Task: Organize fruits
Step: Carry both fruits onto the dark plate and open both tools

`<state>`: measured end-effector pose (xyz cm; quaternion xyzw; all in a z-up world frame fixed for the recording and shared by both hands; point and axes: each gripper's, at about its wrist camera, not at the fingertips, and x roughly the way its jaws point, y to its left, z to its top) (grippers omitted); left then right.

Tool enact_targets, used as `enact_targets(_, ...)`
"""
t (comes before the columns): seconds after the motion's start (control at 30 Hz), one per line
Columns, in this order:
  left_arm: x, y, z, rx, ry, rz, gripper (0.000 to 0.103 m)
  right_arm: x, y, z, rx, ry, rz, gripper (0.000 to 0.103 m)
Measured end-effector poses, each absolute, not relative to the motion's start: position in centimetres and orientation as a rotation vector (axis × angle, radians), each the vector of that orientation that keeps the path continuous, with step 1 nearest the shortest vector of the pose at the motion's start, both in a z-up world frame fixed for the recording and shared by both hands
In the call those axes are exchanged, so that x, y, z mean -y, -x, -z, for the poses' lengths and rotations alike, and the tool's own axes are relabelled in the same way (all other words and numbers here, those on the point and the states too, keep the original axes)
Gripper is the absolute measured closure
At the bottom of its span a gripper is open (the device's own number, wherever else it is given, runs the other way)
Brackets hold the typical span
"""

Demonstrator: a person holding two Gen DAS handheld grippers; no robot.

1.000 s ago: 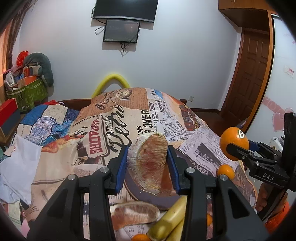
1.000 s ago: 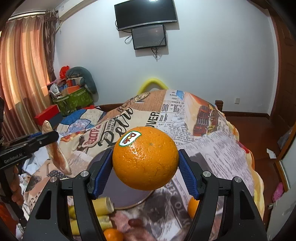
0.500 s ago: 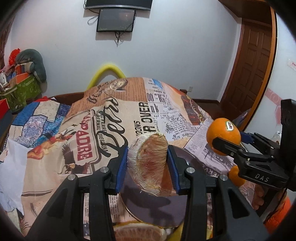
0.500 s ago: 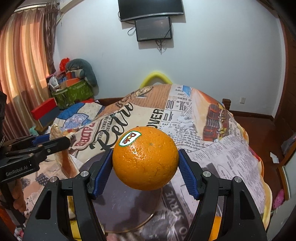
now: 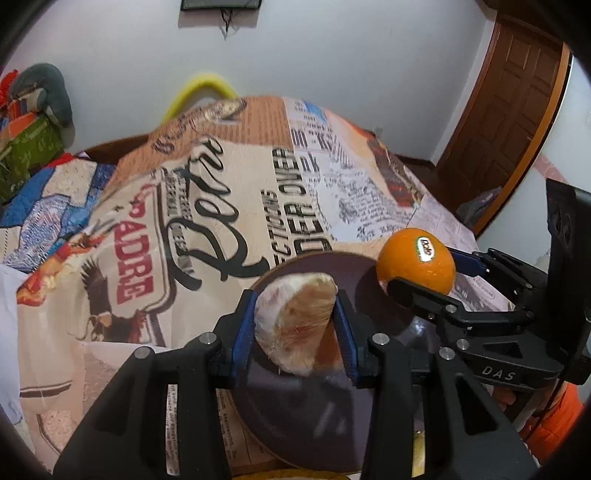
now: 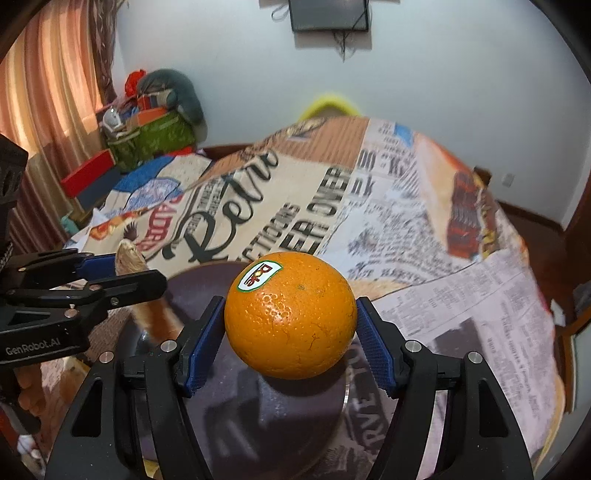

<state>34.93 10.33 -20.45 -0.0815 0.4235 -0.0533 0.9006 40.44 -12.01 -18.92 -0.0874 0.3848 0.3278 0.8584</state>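
Nearest, the left gripper jaws clench a soft, fragile pomelo wedge above the dark plate; grip its rind lightly. Farther right, the right gripper jaws clamp a firm, smooth orange at its widest part.

The right tongs gripped an orange between 2 blue pads, one against each side of the fruit. A small sticker sat on the orange's upper left. Under the orange lay a dark round plate, resting on a cloth printed like newspaper that covered the counter. At the left, the left tongs reached in over the plate's edge, closed on a pale wedge of peeled fruit. Behind stood a white wall with a dark screen, and an orange curtain hung at the far left.
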Motion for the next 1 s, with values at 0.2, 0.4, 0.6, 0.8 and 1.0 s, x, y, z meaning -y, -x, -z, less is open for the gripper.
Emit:
enact_targets(0.2, -10.9, -35.5, 20.9, -0.89, 0.175, 0.097, 0.062, 11.3, -41.2, 20.2, -0.87, 0.213, -0.692, 0.036)
enact_targets(0.4, -11.0, -36.2, 21.1, -0.913, 0.163, 0.047, 0.044, 10.8, -41.0, 20.5, -0.867, 0.265, -0.688, 0.035)
enact_targets(0.6, -11.5, -35.5, 20.4, -0.887, 0.194, 0.039, 0.037, 10.9, -40.8, 20.3, -0.867, 0.262, -0.704, 0.034)
enact_targets(0.8, -11.1, -33.9, 18.9, -0.86, 0.165, 0.032, 0.037, 11.4, -39.7, 18.6, -0.829, 0.253, -0.699, 0.033)
enact_targets(1.0, -10.6, -31.0, 16.3, -0.805, 0.143, 0.026, 0.033, 12.9, -38.0, 16.5, -0.789, 0.226, -0.681, 0.033)
